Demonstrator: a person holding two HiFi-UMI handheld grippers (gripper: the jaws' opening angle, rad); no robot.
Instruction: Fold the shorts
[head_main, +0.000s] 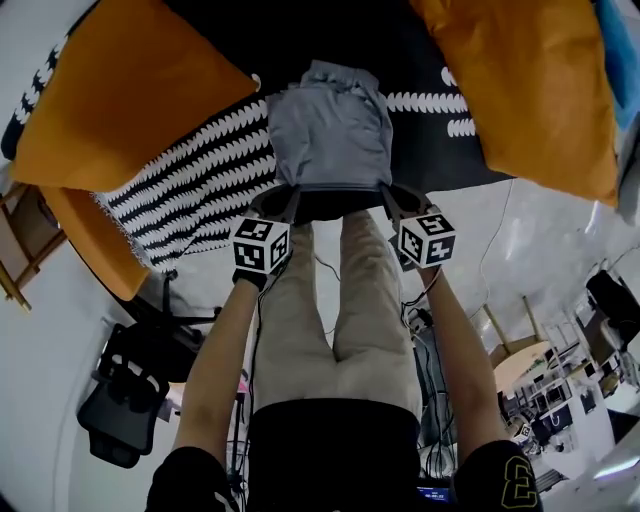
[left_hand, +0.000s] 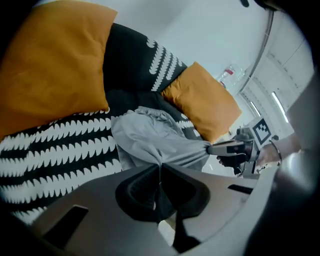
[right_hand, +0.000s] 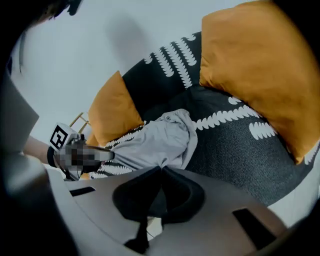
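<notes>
the grey shorts (head_main: 330, 130) lie on a black-and-white patterned cover (head_main: 190, 190) between two orange pillows (head_main: 120, 100). the left hand-held gripper (head_main: 284, 203) and the right hand-held gripper (head_main: 393, 200) are each clenched on a near corner of the shorts.

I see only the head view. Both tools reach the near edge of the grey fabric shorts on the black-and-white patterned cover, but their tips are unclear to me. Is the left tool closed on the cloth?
Observer: Yes. In the left gripper view the left tool is shut on a pinched corner of the grey fabric shorts.
Operator: And the right one?
Observer: The right gripper view shows the right tool shut on the other near corner.
Operator: Is the edge between them slack?
Observer: No; in the left gripper view it looks pulled tight toward the right tool.
</notes>
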